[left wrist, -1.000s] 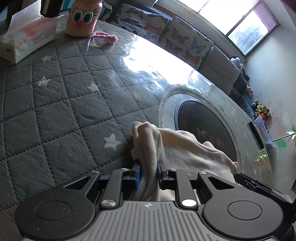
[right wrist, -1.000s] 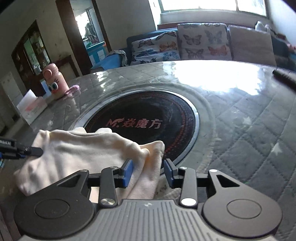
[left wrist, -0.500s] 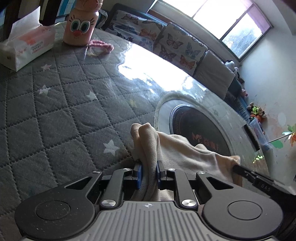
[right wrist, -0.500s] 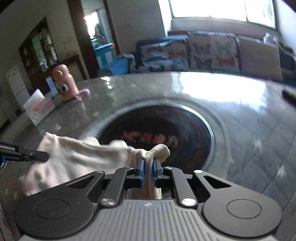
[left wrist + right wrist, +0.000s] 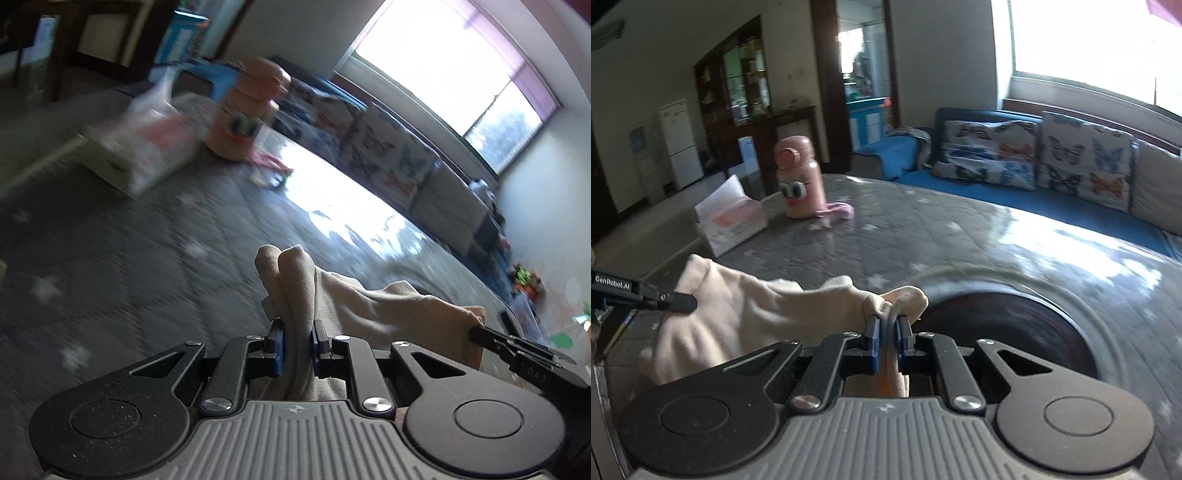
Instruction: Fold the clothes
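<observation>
The cream-coloured soft knit garment (image 5: 746,314) hung between the two grippers, raised off the grey quilted star-patterned surface (image 5: 923,236) at its near side. The left gripper (image 5: 297,345) was clamped on a bunched edge of the cloth, with folds standing up above its blue pads (image 5: 277,347). The right gripper (image 5: 886,343) was likewise clamped on a gathered corner, with a lump of fabric showing just past its tips. The stretch between the two holds sagged and wrinkled.

Judged from this drape, the garment was light, limp and without stiffness; it would follow the grippers and fall into creases unless kept taut. The best holds were probably at corners or hems, where layers bunch and resist slipping.

Beyond the cloth lay a dark round inset plate (image 5: 1015,332) in the surface. At the far left stood a pink cartoon-faced bottle (image 5: 799,179), a white tissue box (image 5: 733,225) and a small pink cloth item (image 5: 836,212).
</observation>
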`<state>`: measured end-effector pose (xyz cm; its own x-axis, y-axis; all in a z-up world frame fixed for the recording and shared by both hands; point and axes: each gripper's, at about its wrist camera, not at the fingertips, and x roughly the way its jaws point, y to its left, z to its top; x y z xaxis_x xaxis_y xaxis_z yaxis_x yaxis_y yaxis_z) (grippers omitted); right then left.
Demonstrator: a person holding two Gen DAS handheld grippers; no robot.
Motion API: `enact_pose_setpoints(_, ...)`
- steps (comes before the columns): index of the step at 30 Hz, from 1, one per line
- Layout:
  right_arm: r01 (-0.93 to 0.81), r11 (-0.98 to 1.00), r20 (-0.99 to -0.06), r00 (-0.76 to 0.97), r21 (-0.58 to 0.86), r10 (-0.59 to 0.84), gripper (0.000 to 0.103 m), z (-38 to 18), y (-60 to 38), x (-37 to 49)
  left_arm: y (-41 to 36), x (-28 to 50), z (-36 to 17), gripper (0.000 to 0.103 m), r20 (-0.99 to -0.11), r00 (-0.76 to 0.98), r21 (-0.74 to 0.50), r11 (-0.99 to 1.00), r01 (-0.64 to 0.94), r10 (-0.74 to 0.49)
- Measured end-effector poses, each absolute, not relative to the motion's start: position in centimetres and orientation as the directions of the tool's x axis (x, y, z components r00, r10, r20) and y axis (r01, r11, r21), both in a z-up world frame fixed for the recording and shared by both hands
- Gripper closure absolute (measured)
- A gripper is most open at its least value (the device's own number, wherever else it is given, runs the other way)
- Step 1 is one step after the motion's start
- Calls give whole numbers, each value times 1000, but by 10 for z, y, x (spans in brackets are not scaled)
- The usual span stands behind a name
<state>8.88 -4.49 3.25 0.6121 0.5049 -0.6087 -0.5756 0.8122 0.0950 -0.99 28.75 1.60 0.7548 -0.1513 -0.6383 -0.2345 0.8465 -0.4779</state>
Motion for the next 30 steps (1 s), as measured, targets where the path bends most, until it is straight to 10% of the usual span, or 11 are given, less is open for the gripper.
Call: enact_pose_setpoints(30,-703,701,-655,473,123,589,91,-7,72,161,348,15,12,79,-683,727,-338,849,-406,75)
